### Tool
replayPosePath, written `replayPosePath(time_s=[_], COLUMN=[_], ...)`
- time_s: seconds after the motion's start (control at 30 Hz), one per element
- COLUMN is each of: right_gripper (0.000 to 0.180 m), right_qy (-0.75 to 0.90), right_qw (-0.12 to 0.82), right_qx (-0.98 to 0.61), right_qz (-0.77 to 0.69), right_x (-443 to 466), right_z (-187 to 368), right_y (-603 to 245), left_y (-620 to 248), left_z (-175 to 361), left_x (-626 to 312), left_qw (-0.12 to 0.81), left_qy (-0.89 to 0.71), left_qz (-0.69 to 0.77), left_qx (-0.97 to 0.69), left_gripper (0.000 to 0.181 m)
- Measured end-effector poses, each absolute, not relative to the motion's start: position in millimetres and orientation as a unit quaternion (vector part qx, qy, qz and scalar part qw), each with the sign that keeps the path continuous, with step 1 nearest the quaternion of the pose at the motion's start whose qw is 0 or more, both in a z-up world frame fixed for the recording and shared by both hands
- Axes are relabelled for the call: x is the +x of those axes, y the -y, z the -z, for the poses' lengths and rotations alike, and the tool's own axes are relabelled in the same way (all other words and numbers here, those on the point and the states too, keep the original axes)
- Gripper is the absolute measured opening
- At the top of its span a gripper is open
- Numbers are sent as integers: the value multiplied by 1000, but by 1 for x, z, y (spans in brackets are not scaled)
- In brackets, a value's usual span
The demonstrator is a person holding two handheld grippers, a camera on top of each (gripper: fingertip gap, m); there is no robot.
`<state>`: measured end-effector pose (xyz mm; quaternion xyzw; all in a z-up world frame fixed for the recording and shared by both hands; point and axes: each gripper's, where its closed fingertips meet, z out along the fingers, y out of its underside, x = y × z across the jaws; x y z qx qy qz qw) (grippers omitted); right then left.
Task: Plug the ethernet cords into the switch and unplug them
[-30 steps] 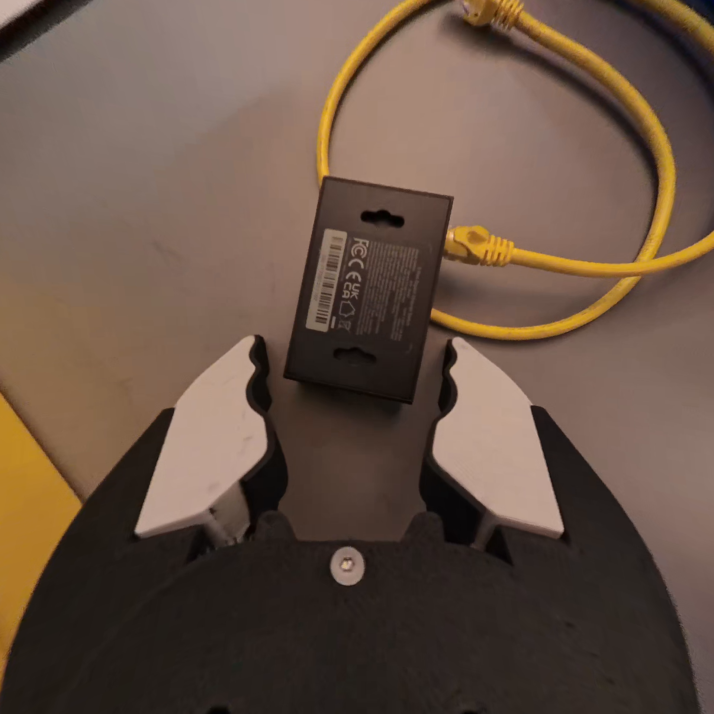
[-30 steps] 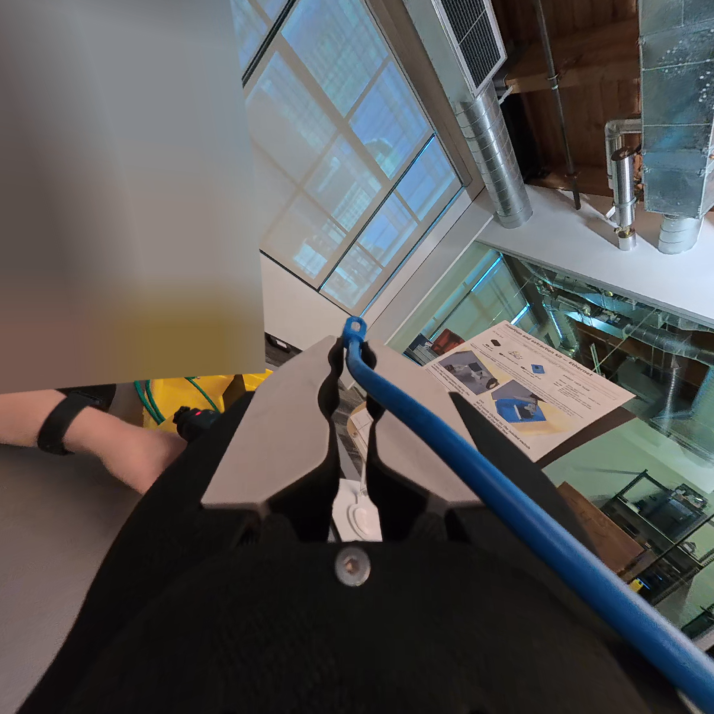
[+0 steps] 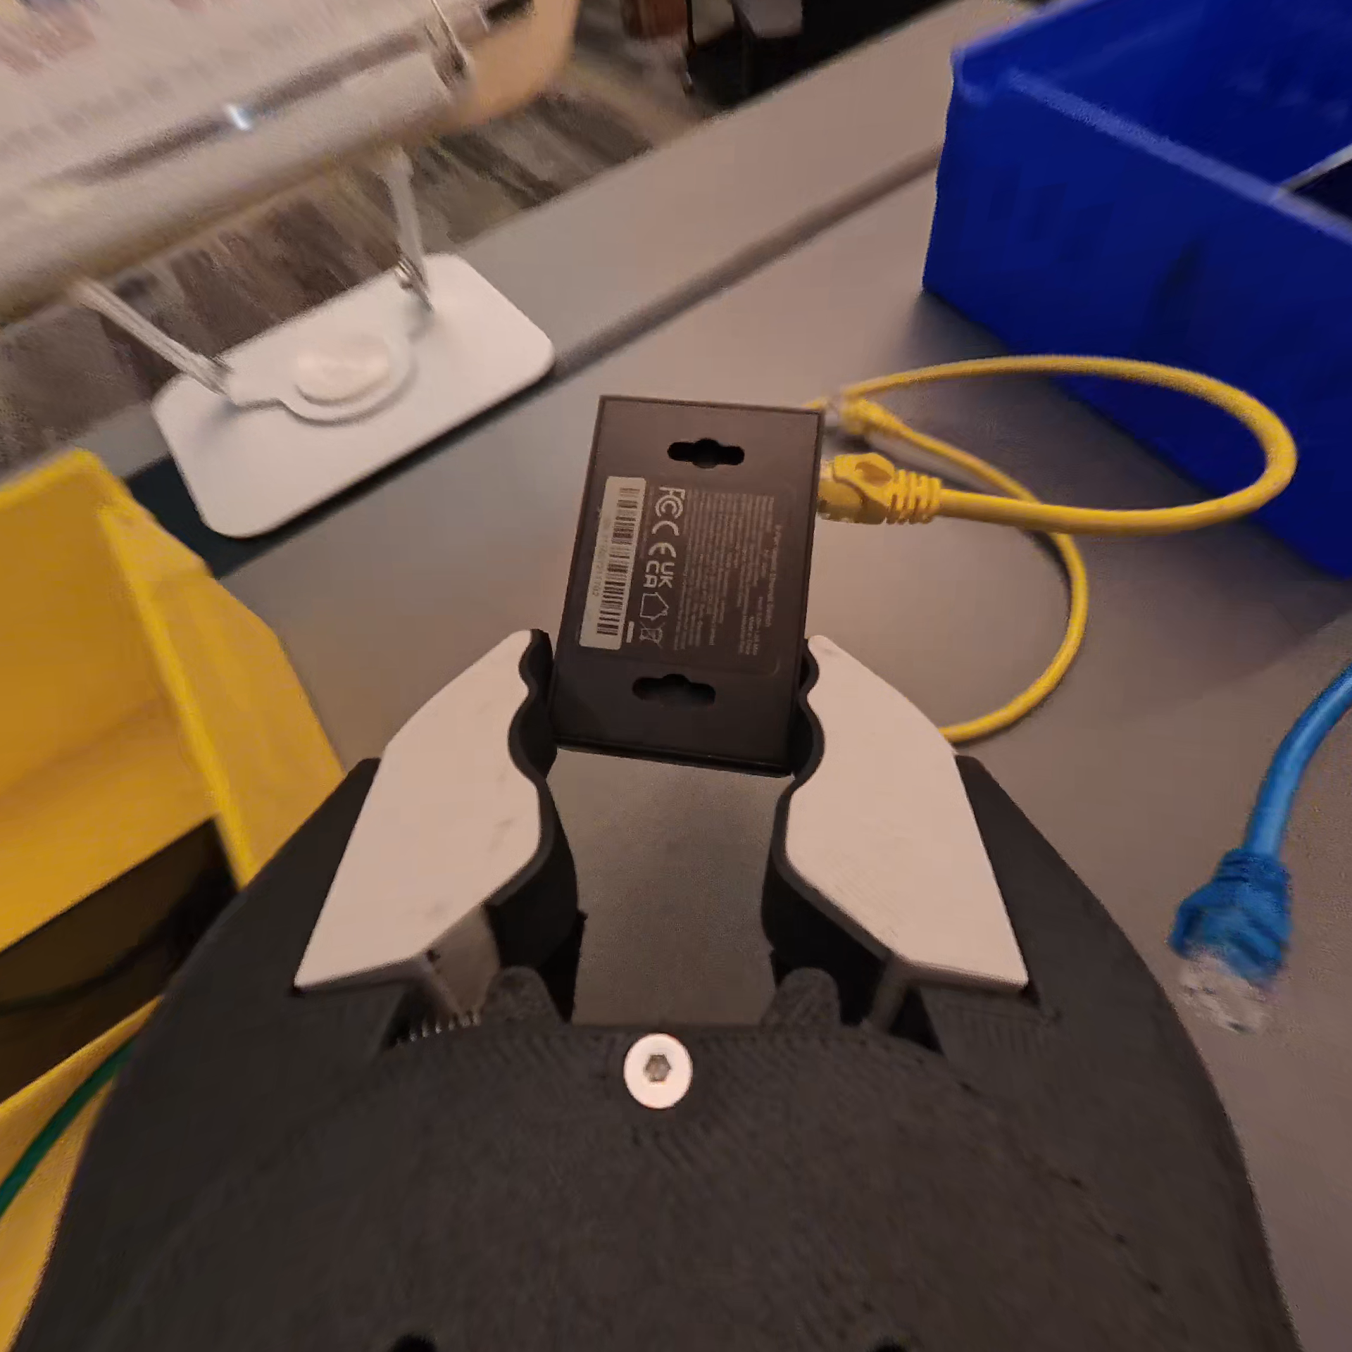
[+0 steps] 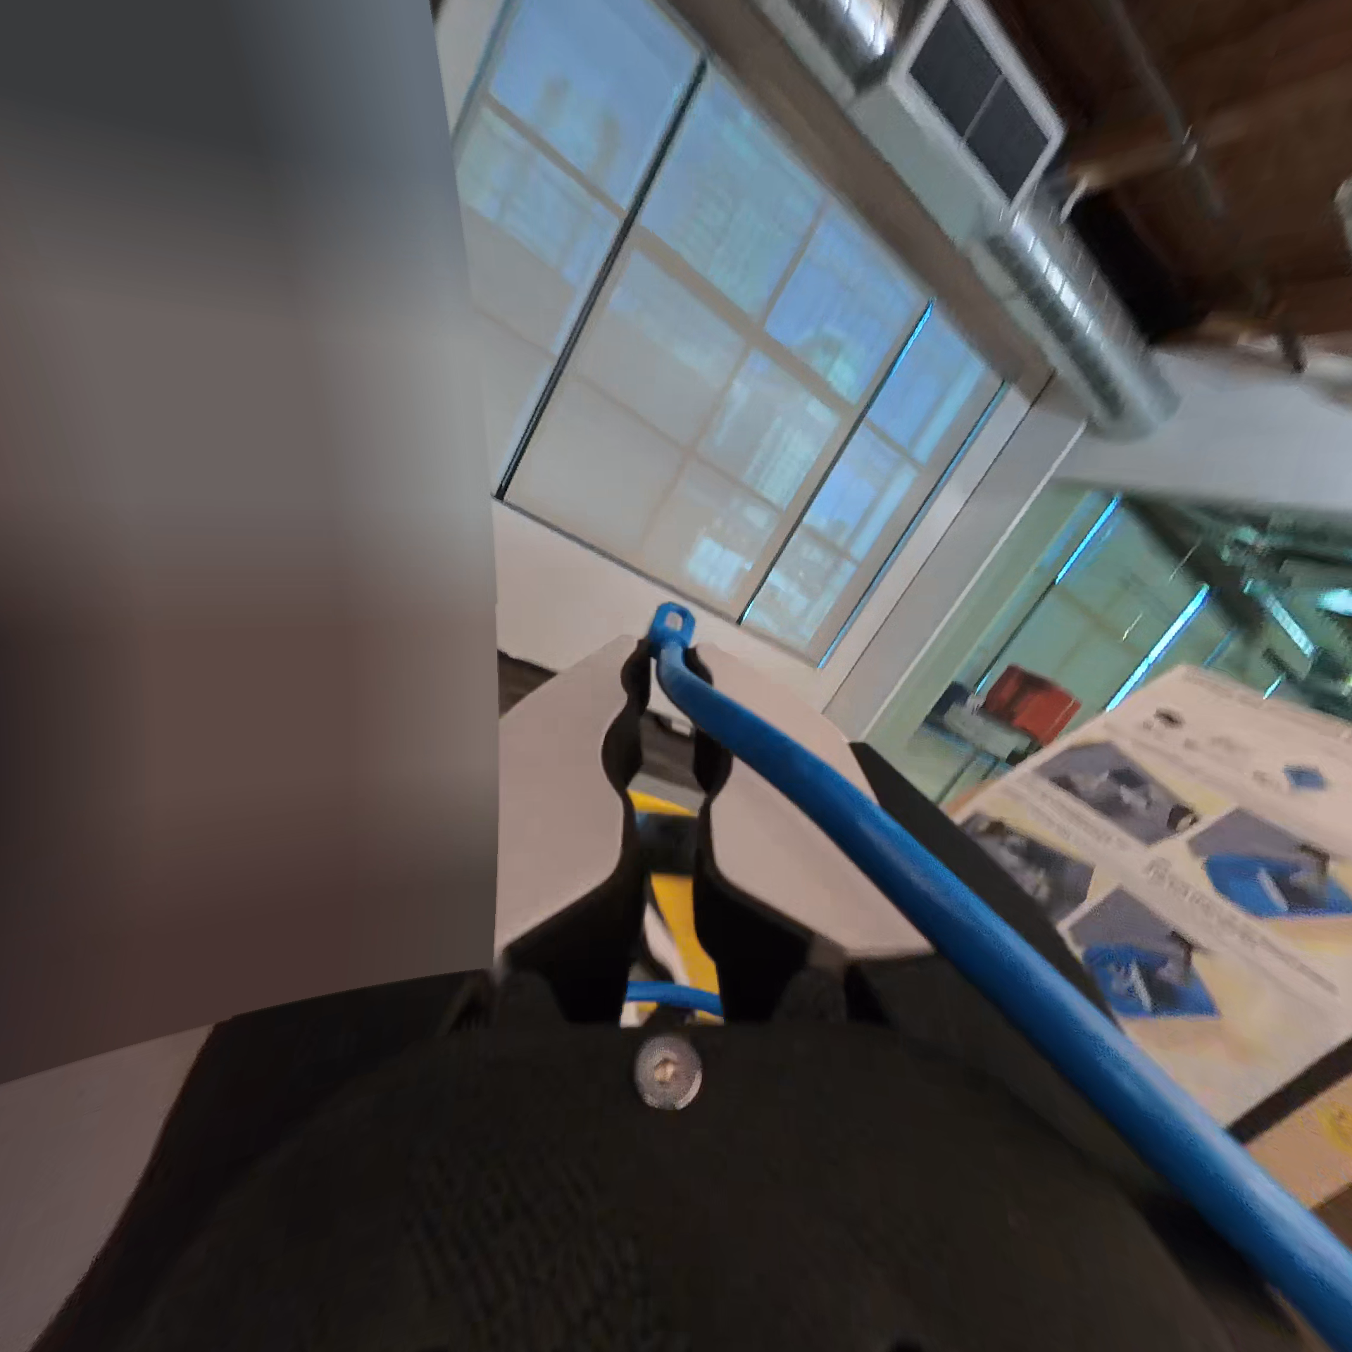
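Left gripper clamped by the fingertips on the near end of the switch. Right gripper tilted upward, pinched tight on the blue cord.

You had one switch, one yellow cord, one blue cord, two bins, yellow and blue, one white stand.

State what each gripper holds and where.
Left gripper clamps the black switch by its near end; right gripper pinches the blue ethernet cord at its fingertips.
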<state>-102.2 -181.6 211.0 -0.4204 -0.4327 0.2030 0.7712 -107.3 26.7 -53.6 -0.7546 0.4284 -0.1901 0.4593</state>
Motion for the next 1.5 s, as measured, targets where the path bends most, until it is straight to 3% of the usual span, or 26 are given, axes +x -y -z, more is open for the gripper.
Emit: replayPosePath(time_s=[0.03, 0.17, 0.33, 0.47, 0.6, 1.5], right_gripper=[9, 9, 9, 9, 9, 9], right_qy=[432, 445, 424, 414, 449, 421], right_qw=[763, 746, 783, 805, 775, 744], right_qx=[-436, -449, -450, -423, -426, -491], right_qz=[-205, -208, -61, 35, 128, 165], right_x=[-102, -106, -102, -103, -111, -91], right_z=[-206, -195, -174, -160, -140, -126], right_y=[172, 162, 115, 94, 80, 50], left_y=[-29, -38, -38, -39, -38, -10], left_z=[40, -13, -64, -85, -90, -101], left_x=[-112, -127, -127, -120, -112, -96], left_qw=[475, 514, 487, 487, 481, 523], left_qy=[-418, -372, -319, -313, -308, -381], left_qz=[194, 249, 404, 434, 463, 405], left_qx=[-750, -732, -706, -690, -678, -646], left_gripper=[62, 62, 62, 62, 62, 62])
